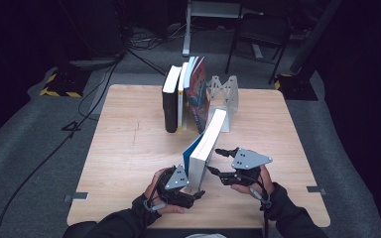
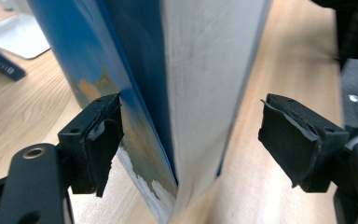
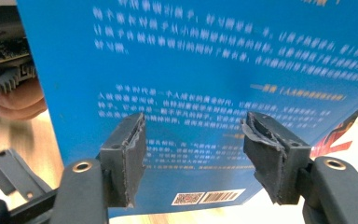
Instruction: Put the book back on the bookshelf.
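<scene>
surroundings: dark room, grey carpet, cables on the floor behind a light wooden table [image 1: 129, 148].
blue book [image 1: 206, 144]: stands on its lower edge on the table, leaning away from the person so its far end rests toward the row of books; white page block faces up and to the right in the high view.
left gripper [image 1: 191, 191]: at the near end of the blue book, held in the person's left hand; jaws spread wide.
left gripper view: the blue book [image 2: 186, 93] sits between the two pads with its page edge toward the camera; the left pad [image 2: 98, 140] is just beside the blue cover, whether touching i cannot tell; the right pad stands apart from the book.
right gripper [image 1: 218, 161]: just right of the blue book, held in the person's right hand; jaws spread, gripping nothing.
right gripper view: the book's back cover [image 3: 205, 70], blue with white print and a barcode, faces the camera just beyond the open jaws.
row of books [image 1: 186, 94]: upright, beyond both grippers, well apart from them.
white bookend [image 1: 225, 96]: just right of the row, beyond the right gripper.
</scene>
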Motion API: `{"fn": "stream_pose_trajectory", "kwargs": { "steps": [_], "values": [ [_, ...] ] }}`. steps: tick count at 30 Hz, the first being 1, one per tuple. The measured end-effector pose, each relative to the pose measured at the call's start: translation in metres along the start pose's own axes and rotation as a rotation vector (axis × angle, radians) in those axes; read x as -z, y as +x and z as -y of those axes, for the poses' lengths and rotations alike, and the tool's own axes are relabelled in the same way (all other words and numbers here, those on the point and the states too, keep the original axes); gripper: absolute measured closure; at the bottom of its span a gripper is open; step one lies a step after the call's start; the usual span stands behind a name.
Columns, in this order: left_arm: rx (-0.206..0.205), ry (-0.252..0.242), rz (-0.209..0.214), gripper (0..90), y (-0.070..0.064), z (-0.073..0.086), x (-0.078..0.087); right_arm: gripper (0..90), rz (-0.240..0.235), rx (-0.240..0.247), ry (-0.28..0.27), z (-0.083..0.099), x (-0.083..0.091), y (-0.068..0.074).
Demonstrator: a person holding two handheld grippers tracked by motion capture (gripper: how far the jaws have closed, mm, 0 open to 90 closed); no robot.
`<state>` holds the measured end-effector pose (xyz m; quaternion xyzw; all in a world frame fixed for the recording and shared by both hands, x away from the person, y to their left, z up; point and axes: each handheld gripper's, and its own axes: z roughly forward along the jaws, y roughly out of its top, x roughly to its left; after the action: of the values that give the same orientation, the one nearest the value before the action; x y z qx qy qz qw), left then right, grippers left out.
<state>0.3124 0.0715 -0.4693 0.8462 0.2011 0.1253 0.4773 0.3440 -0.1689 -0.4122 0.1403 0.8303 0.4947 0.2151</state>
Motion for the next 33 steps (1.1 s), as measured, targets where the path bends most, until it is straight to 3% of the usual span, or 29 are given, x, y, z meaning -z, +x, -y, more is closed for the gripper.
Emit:
{"fn": "stream_pose_trajectory", "kwargs": {
  "steps": [7,8,17,22,27,33],
  "values": [
    [0.023,-0.052,-0.087,24.4,-0.003,-0.002,-0.006,32.5,0.011,-0.005,0.012,0.005,-0.006,-0.003],
    [0.024,-0.063,-0.117,26.3,-0.003,-0.003,-0.007,32.0,0.015,-0.003,0.014,0.005,-0.007,-0.003],
    [0.009,-0.056,-0.117,40.9,0.002,-0.002,0.003,32.5,0.059,-0.011,0.030,0.008,-0.010,-0.009],
    [0.027,-0.039,-0.094,56.2,0.017,0.003,0.016,32.3,0.086,-0.024,0.047,0.013,-0.007,-0.018],
    [0.006,-0.014,-0.038,58.0,0.033,0.006,0.026,31.9,0.103,-0.027,0.059,0.018,-0.003,-0.024],
    [-0.037,0.017,0.068,58.8,0.049,0.012,0.041,30.6,0.102,-0.054,0.084,0.029,-0.001,-0.035]
  ]
}}
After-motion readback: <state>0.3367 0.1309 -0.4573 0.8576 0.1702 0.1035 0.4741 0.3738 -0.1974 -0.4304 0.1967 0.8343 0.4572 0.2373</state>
